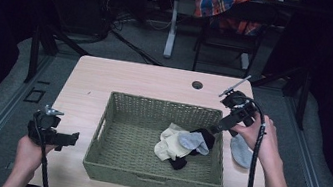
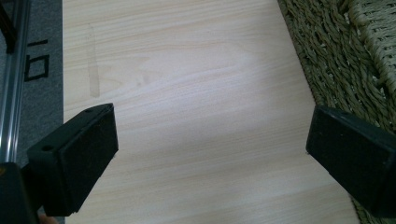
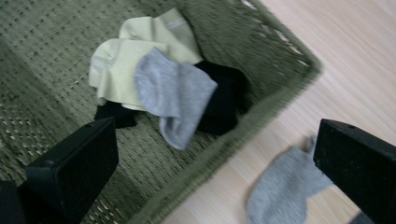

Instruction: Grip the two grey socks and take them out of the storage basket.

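I see right gripper [image 1: 216,127] released over basket [image 1: 151,176] right rim | grey sock [image 1: 241,151] lower right, outside | left gripper [image 1: 71,137] released, lower left, bare table [image 1: 146,77].

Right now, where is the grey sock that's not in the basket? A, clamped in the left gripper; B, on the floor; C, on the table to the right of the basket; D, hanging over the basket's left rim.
C: the loose grey sock lies flat on the table, just outside the right wall of the basket.
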The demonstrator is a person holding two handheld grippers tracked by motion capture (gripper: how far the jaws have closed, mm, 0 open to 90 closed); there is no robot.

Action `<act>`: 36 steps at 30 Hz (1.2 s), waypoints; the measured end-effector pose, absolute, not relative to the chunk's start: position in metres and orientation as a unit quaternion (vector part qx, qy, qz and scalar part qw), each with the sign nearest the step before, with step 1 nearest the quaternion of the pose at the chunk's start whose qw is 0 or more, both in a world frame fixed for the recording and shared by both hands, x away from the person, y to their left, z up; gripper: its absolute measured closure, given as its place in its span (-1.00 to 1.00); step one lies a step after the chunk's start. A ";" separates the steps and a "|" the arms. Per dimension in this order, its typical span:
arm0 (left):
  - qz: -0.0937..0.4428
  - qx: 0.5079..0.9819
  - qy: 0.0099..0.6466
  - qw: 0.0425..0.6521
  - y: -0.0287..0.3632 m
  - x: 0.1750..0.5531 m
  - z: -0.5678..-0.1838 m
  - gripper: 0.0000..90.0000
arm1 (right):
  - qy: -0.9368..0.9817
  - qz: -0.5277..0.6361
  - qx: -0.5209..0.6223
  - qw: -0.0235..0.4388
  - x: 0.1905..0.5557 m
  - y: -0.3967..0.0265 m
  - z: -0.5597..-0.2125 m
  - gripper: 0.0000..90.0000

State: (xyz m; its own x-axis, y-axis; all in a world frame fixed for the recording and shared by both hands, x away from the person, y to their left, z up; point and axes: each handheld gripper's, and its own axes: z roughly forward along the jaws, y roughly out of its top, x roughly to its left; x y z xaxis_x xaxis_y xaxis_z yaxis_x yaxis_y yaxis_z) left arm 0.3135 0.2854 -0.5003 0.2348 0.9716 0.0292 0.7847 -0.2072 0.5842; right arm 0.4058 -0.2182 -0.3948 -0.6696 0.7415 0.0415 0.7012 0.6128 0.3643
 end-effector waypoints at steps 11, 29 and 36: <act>0.203 0.749 0.586 0.233 0.286 0.313 -0.500 -0.95 | 0.920 0.148 0.361 0.027 0.413 -0.180 -0.418 -1.00; 0.203 0.751 0.584 0.234 0.284 0.315 -0.500 -0.95 | 0.928 0.076 0.363 0.010 0.419 -0.157 -0.462 -0.04; 0.201 0.753 0.581 0.235 0.283 0.316 -0.500 -0.95 | 0.929 0.045 0.368 0.011 0.420 -0.152 -0.478 0.29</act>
State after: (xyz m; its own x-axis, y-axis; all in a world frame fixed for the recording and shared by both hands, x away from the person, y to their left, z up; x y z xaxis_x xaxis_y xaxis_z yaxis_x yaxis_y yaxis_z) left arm 0.3160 0.2832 -0.5002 0.2442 0.9693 0.0302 0.7807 -0.2150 0.5868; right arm 0.4205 -0.1521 -0.4776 -0.7283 0.6851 0.0121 0.6832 0.7246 0.0909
